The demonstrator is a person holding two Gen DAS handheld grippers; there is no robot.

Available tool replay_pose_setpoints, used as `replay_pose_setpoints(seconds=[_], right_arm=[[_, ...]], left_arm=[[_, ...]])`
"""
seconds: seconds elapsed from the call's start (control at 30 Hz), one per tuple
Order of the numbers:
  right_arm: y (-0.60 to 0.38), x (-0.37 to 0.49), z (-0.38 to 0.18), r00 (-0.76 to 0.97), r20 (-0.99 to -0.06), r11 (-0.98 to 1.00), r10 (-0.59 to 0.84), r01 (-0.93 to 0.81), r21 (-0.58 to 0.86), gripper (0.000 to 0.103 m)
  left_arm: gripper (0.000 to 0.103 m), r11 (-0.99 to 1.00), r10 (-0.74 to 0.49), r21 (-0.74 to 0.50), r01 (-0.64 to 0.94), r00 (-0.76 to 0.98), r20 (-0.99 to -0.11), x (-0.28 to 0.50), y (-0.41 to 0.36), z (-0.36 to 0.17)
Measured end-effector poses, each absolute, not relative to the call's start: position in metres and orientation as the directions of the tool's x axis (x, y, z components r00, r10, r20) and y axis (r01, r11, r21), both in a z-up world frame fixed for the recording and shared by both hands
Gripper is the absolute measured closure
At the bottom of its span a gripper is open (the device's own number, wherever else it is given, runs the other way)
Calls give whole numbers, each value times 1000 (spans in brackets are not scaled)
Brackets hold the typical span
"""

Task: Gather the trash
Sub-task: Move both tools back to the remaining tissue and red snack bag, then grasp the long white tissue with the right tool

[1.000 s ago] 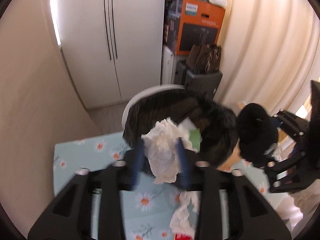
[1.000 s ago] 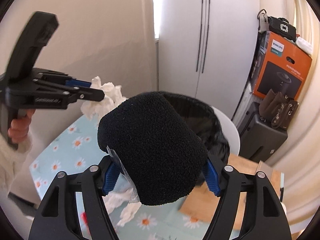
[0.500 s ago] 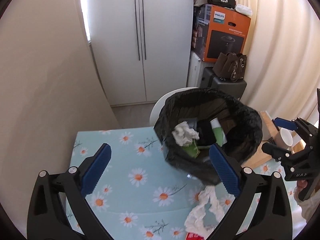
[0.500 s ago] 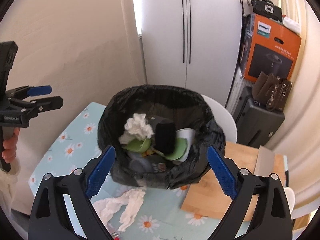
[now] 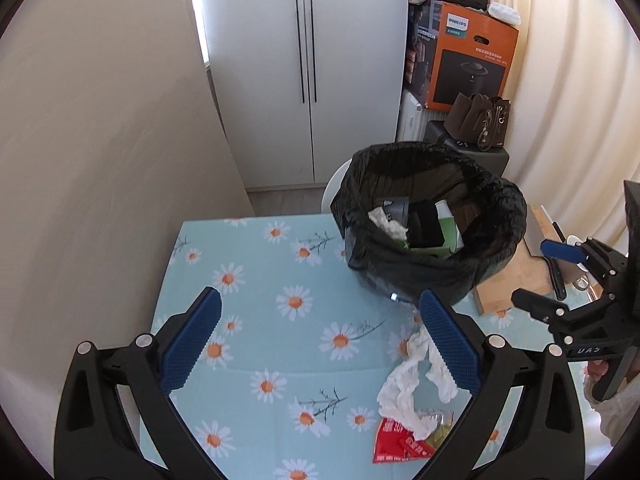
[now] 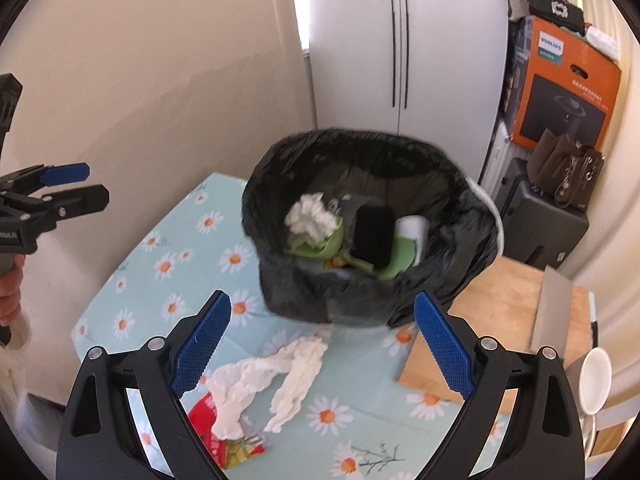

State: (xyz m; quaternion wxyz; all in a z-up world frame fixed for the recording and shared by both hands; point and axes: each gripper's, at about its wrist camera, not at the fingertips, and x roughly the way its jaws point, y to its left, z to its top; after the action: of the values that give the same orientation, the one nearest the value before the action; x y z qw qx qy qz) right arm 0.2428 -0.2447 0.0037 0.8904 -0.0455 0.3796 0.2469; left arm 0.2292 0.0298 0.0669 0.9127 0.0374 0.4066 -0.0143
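Item: my left gripper [image 5: 320,344] and right gripper [image 6: 322,346], both spread wide, empty. Crumpled white tissue [image 6: 276,376], long and twisted, lies on the daisy tablecloth [image 5: 248,280] near the black-lined bin [image 5: 492,240], overlapping a red wrapper [image 5: 396,442].

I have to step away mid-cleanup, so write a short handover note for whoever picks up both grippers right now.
Left gripper: open, holding nothing, above the daisy tablecloth.
Right gripper: open, holding nothing, facing the bin.
Trash bin, lined with a black bag, stands on the table; inside lie a crumpled tissue, a black foam piece and green scraps.
Left to collect: the long white tissue and the red wrapper partly under it, both on the cloth in front of the bin.
The cutting board beside the bin is not trash.
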Motion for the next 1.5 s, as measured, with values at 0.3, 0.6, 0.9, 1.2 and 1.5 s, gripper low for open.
replay_pose_setpoints(seconds=[0.3, 0.6, 0.9, 1.2, 1.5], right_arm=[[-228, 233, -36, 518, -758, 863, 396, -493, 113, 14], [-211, 231, -81, 437, -808, 859, 396, -486, 158, 14], [-196, 238, -133, 333, -854, 866, 401, -442, 234, 14], [-180, 249, -180, 230, -890, 879, 393, -378, 290, 14], [-132, 234, -189, 349, -912, 861, 217, -509, 10, 31]], left_arm=[[6, 998, 27, 59, 29, 639, -769, 207, 41, 49], [6, 999, 38, 46, -3, 607, -794, 184, 51, 28], [6, 997, 36, -7, -74, 568, -822, 152, 64, -1], [6, 988, 71, -8, -152, 503, -861, 123, 67, -34], [6, 980, 81, -9, -199, 441, -894, 95, 65, -58]])
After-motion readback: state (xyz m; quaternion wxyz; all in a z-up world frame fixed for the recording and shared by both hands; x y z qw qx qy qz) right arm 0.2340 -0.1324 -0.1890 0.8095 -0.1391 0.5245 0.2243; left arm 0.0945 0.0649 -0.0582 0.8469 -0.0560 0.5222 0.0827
